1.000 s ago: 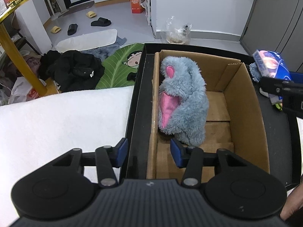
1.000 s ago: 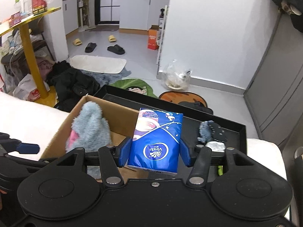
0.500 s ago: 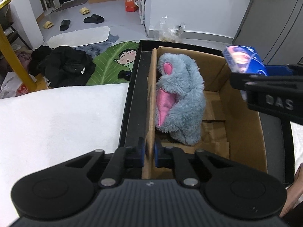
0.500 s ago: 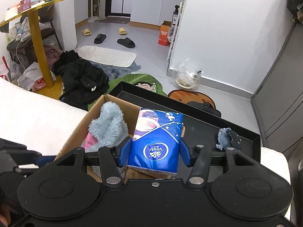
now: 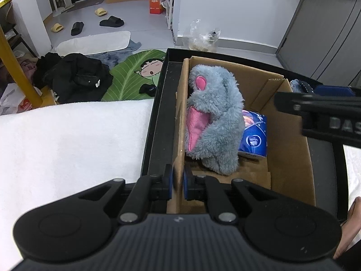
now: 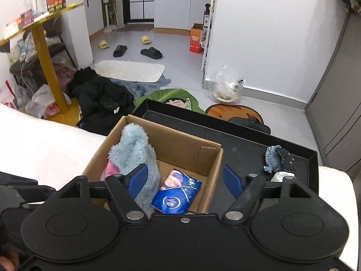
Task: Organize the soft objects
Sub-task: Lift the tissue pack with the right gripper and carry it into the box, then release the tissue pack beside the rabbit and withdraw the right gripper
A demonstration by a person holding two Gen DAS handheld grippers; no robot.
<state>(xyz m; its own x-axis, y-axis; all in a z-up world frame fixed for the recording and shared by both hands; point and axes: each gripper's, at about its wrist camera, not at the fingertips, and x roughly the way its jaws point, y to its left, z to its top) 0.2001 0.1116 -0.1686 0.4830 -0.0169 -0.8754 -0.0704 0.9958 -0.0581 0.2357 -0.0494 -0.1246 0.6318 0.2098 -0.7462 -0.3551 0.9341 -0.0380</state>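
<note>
A cardboard box (image 5: pixel 288 149) stands in a black tray (image 5: pixel 158 117). My left gripper (image 5: pixel 177 184) is shut on the box's left wall near the front corner. A grey and pink plush toy (image 5: pixel 214 117) stands upright inside the box (image 6: pixel 180 140). A blue tissue pack (image 5: pixel 253 135) lies on the box floor beside it. My right gripper (image 6: pixel 186 178) hovers over the box with its jaws opening and nothing between them. The tissue pack (image 6: pixel 177 194) lies below it, next to the plush toy (image 6: pixel 135 155).
A denim scrap (image 6: pixel 276 158) and a crumpled white item (image 6: pixel 281 176) lie in the tray (image 6: pixel 243 149) right of the box. A white cloth (image 5: pixel 67 140) covers the surface to the left. A person's hand (image 5: pixel 352 221) shows at the right edge. Clothes and mats lie on the floor beyond.
My left gripper closed onto the box's left wall. My right gripper carried the tissue pack over the box and opened, and the pack now lies inside beside the plush toy.
</note>
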